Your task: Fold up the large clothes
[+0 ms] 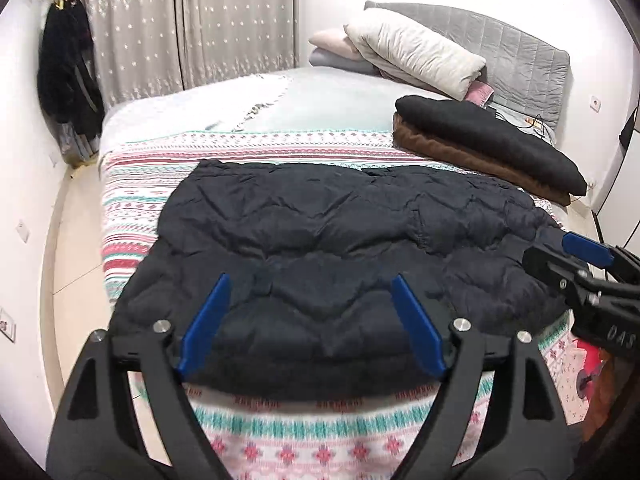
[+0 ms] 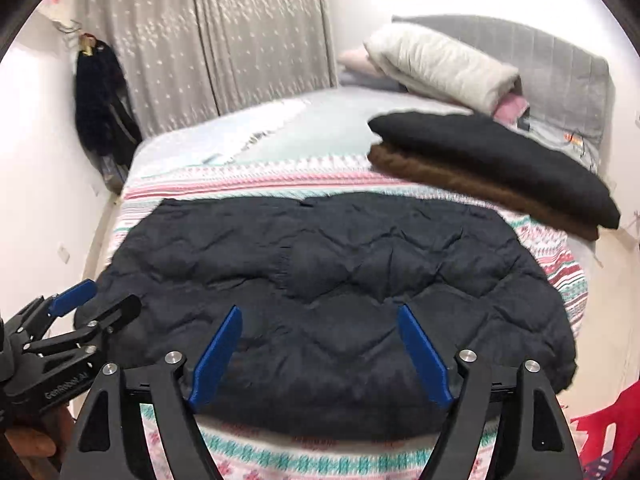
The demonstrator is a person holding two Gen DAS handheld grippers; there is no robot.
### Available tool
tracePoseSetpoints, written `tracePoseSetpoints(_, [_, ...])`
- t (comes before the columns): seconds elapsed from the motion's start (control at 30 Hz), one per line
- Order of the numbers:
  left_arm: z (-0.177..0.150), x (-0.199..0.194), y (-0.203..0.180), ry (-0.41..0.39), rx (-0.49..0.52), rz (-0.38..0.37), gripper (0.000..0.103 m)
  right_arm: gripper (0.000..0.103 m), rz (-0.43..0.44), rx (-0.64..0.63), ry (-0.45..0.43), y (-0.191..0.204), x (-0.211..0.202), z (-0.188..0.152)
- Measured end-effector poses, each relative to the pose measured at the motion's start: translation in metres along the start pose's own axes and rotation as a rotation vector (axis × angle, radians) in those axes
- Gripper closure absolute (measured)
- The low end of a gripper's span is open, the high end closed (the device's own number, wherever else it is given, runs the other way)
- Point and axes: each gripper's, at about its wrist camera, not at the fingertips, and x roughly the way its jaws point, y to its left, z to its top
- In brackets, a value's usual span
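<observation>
A dark navy quilted jacket [image 1: 344, 248] lies spread flat on the patterned bedspread [image 1: 132, 192], near the bed's front edge. It also shows in the right wrist view [image 2: 328, 288]. My left gripper [image 1: 310, 284] is open and empty, hovering over the jacket's near edge. My right gripper [image 2: 320, 316] is open and empty over the jacket's near edge too. The right gripper shows at the right of the left wrist view [image 1: 576, 256]. The left gripper shows at the lower left of the right wrist view [image 2: 80, 308].
A stack of folded black [image 1: 492, 136] and brown [image 1: 476, 164] garments lies at the bed's far right. Pillows [image 1: 412, 52] lean on the grey headboard [image 1: 520, 52]. Dark clothes [image 1: 68, 76] hang on the left wall beside curtains [image 1: 192, 24]. A red item [image 2: 616, 424] lies at the lower right.
</observation>
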Motion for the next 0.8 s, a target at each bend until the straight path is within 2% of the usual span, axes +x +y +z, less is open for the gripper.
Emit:
tracePoseSetpoints(0.13, [-0.011,-0.018,-0.002,-0.010,-0.012,0.005,0.012,0.017,0.003,-0.040,-0.039,0.012,-0.030,-0.019])
tracePoseSetpoints(0.3, [-0.025,-0.033,-0.009,-0.024,-0.009,0.018,0.009,0.016,0.004,0.016,-0.077,0.009,-0.051,-0.030])
tracePoseSetpoints(0.47, [-0.033,-0.042,-0.012,-0.038,-0.026,0.035,0.009,0.011,-0.055,0.030,-0.114,0.009,-0.071,-0.039])
tracePoseSetpoints(0.63, [-0.041,-0.051,-0.018,-0.070,-0.028,0.046,0.008,0.011,-0.060,0.052,-0.113,0.007,-0.078,-0.051])
tracePoseSetpoints(0.8, [-0.052,-0.038,-0.027,-0.013,-0.001,0.045,0.008,0.011,-0.105,0.062,-0.054,0.007,-0.067,-0.066])
